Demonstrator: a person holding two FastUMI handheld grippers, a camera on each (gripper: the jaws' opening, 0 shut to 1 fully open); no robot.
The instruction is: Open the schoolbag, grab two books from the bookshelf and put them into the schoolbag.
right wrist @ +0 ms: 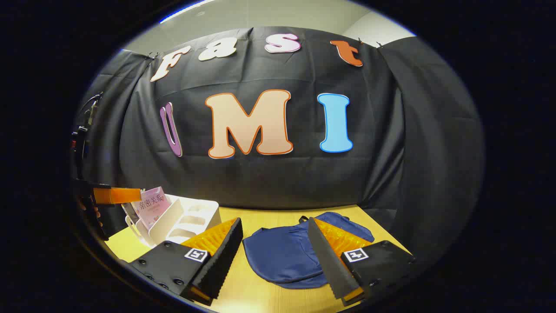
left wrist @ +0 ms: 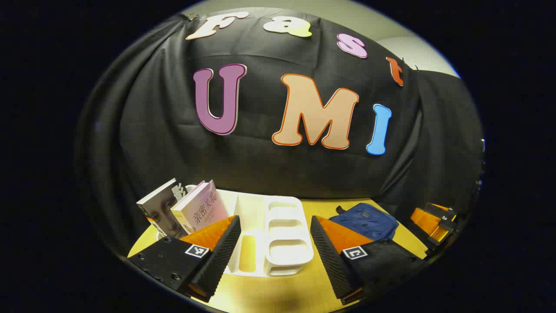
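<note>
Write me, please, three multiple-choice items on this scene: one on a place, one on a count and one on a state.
1. Where does the schoolbag lie?
A. on the table
B. in the rack
C. in a gripper

2. How many books lean in the white rack?
A. none
B. two
C. five

3. How do the right gripper's jaws stand?
A. shut on a book
B. shut on the bag
C. open

Answers: 1 A, it lies flat on the yellow table; 2 B, a pink book and a dark book; 3 C, a wide gap.
</note>
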